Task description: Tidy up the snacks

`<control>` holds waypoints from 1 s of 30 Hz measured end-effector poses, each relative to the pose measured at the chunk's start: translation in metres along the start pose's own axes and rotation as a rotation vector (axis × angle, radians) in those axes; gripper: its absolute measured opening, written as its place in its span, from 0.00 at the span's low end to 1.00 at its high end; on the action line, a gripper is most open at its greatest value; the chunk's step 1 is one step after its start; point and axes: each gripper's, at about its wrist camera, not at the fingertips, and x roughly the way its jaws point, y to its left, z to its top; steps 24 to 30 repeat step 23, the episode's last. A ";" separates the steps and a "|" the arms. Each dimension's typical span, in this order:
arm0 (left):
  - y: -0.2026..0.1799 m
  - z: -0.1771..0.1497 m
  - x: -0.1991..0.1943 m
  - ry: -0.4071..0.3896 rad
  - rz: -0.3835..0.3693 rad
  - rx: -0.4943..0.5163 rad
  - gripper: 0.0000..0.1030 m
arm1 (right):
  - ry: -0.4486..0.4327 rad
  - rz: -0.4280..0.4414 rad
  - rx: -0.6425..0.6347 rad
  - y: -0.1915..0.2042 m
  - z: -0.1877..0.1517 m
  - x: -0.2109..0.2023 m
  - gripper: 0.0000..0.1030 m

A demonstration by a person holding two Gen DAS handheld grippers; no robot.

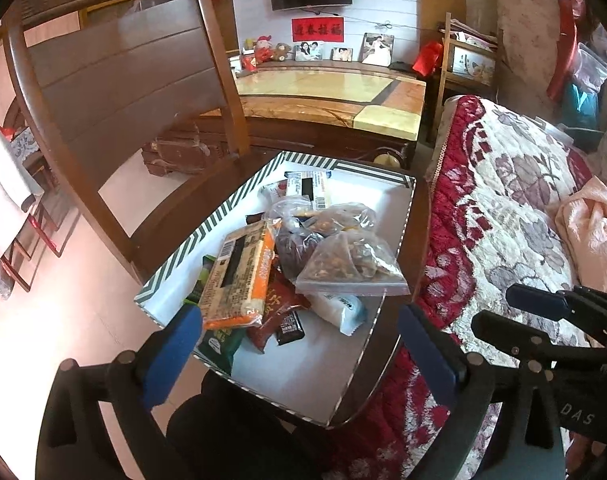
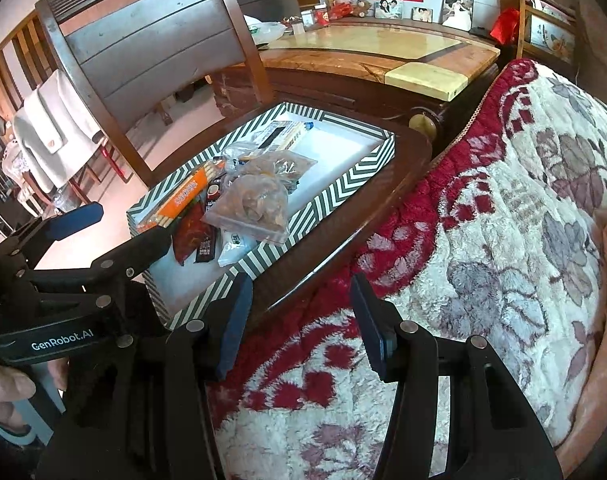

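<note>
striped box (image 1: 239, 200): heaped snacks | two clear nut bags (image 1: 349, 264), one orange packet (image 1: 239, 276), one red pouch (image 1: 277, 312) | left gripper (image 1: 299, 344) wide apart, empty | right gripper (image 2: 299, 320) apart, empty

You're working two black-framed grippers — left gripper (image 1: 299, 334), right gripper (image 2: 301, 330) — wearing blue pads, silver rivets, white "GenRobot.AI" lettering.

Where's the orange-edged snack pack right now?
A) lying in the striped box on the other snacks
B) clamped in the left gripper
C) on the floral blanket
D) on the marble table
A: the orange-edged pack lies on the pile inside the striped box, with the left gripper empty.
</note>
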 end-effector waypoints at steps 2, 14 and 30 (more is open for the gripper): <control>-0.001 -0.001 0.000 0.001 0.000 0.004 0.97 | -0.002 -0.001 0.002 0.000 0.000 0.000 0.49; 0.004 -0.002 -0.002 -0.021 -0.013 -0.003 0.98 | 0.033 0.004 -0.011 0.003 -0.001 0.007 0.49; -0.001 -0.002 -0.006 -0.046 -0.011 0.018 0.99 | 0.029 0.002 -0.006 0.002 0.000 0.006 0.49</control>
